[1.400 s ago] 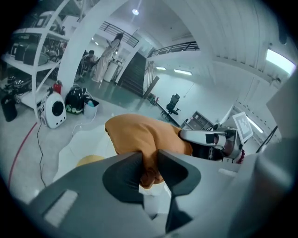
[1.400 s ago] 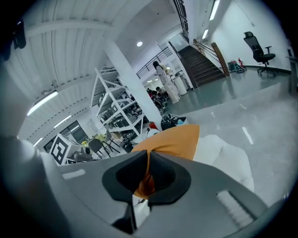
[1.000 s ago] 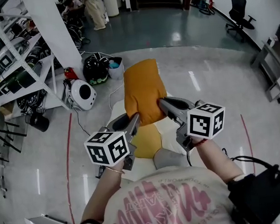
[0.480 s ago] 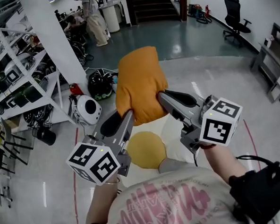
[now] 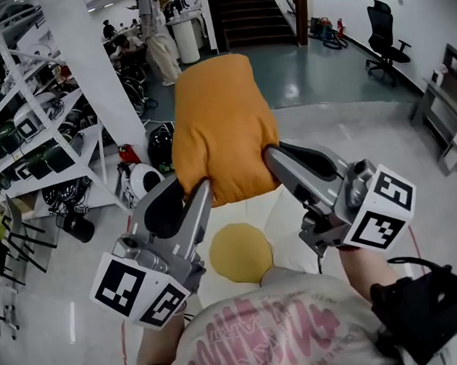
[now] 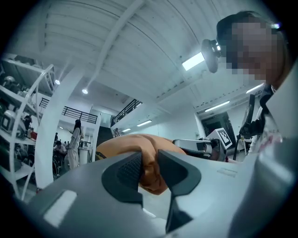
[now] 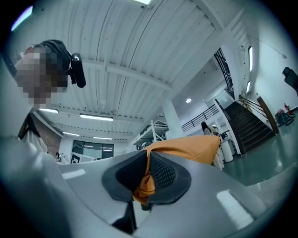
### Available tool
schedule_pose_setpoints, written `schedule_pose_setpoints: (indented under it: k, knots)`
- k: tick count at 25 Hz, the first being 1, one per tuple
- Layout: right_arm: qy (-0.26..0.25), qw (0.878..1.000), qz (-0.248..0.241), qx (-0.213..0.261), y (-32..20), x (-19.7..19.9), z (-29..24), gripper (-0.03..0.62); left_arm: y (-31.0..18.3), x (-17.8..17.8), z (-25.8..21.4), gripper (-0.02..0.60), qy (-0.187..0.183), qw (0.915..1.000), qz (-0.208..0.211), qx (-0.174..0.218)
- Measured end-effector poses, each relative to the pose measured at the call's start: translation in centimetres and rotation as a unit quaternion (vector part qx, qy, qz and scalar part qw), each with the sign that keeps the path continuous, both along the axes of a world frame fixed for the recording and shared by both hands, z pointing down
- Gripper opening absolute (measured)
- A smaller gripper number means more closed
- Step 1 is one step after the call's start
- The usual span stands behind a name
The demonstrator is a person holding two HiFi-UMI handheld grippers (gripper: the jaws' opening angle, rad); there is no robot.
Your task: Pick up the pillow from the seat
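Observation:
An orange pillow (image 5: 221, 128) hangs in the air, held up between both grippers above the cream seat (image 5: 280, 209). My left gripper (image 5: 200, 189) is shut on the pillow's lower left corner; orange fabric (image 6: 151, 169) is bunched between its dark pads. My right gripper (image 5: 272, 156) is shut on the lower right corner, with a fold of the cloth (image 7: 145, 183) pinched tight between its pads. A round yellow cushion (image 5: 240, 252) lies on the seat below the pillow. Both gripper cameras point upward at the ceiling.
Metal shelving (image 5: 33, 143) with gear stands at the left, a white pillar (image 5: 102, 77) beside it. A white helmet-like object (image 5: 142, 179) and a black one (image 5: 160, 143) lie on the floor. A person (image 5: 158, 35) stands far back. A black office chair (image 5: 386, 49) is at the far right.
Both grippers have risen with the orange pillow, which now sits higher and closer to the head camera. The yellow cushion below has come fully into sight.

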State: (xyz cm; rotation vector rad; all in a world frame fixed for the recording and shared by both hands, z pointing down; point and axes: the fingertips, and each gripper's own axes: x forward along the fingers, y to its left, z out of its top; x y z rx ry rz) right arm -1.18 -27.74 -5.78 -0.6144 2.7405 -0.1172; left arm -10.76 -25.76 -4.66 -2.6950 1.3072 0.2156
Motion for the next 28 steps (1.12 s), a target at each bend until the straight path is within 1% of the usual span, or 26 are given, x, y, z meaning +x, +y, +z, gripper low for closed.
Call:
schedule_pose_setpoints:
  k: [5,10,14,19,22,28]
  knots:
    - [0.000,1.000,-0.007,0.023,1.1,-0.2,-1.3,0.026,1.1,-0.2,-1.2,0.114,0.000,0.9997,-0.007,0.022]
    - [-0.003,0.999,-0.011,0.032,2.0,-0.3,-1.7,0.026,2.0,-0.4,-1.8,0.114,-0.006,0.9993,-0.011,0.034]
    - [-0.009,0.999,-0.012,0.037,2.5,-0.5,-2.1,0.026,2.7,-0.6,-2.4,0.114,-0.010,0.9991,-0.012,0.040]
    - [-0.006,0.999,-0.008,0.048,3.2,-0.6,-2.6,0.026,3.1,-0.7,-2.7,0.114,-0.005,0.9991,-0.008,0.041]
    - [-0.005,0.998,-0.003,0.055,3.6,-0.8,-2.5,0.026,3.3,-0.9,-2.6,0.114,-0.010,0.9989,-0.007,0.046]
    - [-0.005,0.998,-0.002,0.059,3.7,-0.5,-2.7,0.026,3.3,-0.7,-2.8,0.114,-0.012,0.9988,-0.005,0.047]
